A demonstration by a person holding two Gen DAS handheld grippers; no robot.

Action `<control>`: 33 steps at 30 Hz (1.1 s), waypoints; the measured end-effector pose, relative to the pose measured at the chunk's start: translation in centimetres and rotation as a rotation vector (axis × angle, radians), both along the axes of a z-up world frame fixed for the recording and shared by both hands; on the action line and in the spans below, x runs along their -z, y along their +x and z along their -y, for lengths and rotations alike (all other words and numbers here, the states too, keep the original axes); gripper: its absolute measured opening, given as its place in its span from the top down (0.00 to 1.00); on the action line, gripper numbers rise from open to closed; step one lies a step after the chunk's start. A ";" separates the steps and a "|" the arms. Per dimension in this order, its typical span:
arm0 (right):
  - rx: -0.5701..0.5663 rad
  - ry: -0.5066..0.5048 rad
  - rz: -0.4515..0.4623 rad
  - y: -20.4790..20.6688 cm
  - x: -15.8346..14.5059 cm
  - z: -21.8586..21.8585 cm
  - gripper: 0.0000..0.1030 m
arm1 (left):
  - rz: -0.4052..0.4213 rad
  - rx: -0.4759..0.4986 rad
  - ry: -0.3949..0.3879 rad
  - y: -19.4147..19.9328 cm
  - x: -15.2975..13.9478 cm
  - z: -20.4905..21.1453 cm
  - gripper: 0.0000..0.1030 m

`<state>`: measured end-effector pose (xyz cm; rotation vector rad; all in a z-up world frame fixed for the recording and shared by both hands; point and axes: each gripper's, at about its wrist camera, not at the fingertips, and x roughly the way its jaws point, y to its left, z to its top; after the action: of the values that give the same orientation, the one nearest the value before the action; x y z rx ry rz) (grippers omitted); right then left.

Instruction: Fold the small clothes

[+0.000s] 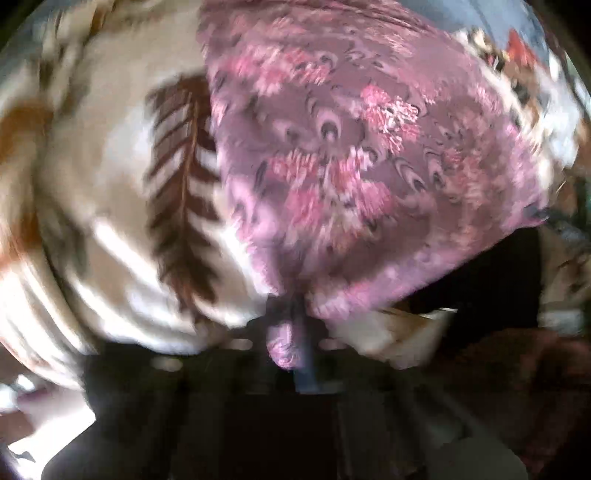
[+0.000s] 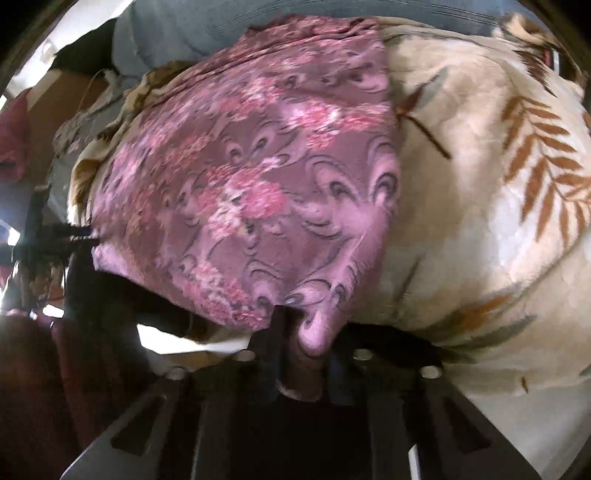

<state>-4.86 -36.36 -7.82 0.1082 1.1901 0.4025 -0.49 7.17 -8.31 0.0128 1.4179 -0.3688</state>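
A pink and mauve patterned cloth [image 1: 351, 155] lies spread over a cream blanket with brown leaf prints [image 1: 110, 184]. My left gripper [image 1: 291, 332] is shut on one near corner of the cloth, which bunches between the fingers. In the right wrist view the same cloth [image 2: 258, 177] stretches away, and my right gripper [image 2: 303, 332] is shut on its other near corner. The left gripper's tip [image 2: 70, 236] shows at the cloth's left edge in the right wrist view. Both views are blurred.
The cream leaf blanket [image 2: 480, 221] covers the surface to the right. A grey-blue fabric [image 2: 192, 33] lies at the far side. Dark red cloth [image 2: 14, 136] and dark clutter sit at the left edge.
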 end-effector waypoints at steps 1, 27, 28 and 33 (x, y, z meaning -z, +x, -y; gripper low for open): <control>0.003 -0.003 -0.002 0.0 0.0 0.0 0.83 | 0.006 0.000 0.003 -0.4 -0.2 -0.2 0.95; 0.021 0.256 0.159 0.4 -4.2 0.8 0.86 | 0.031 0.099 -0.248 -1.6 -2.8 2.9 0.95; 0.028 0.275 0.170 0.6 -4.5 0.8 0.86 | 0.051 0.089 -0.267 -0.9 -3.0 3.1 0.95; 0.064 0.363 0.248 1.6 -6.4 1.3 0.86 | 0.133 -0.029 -0.410 2.8 -5.1 -0.9 0.95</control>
<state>-3.22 -37.68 -1.44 0.3987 0.8584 0.5561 2.33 8.10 -3.21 -0.3115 1.1893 -0.6183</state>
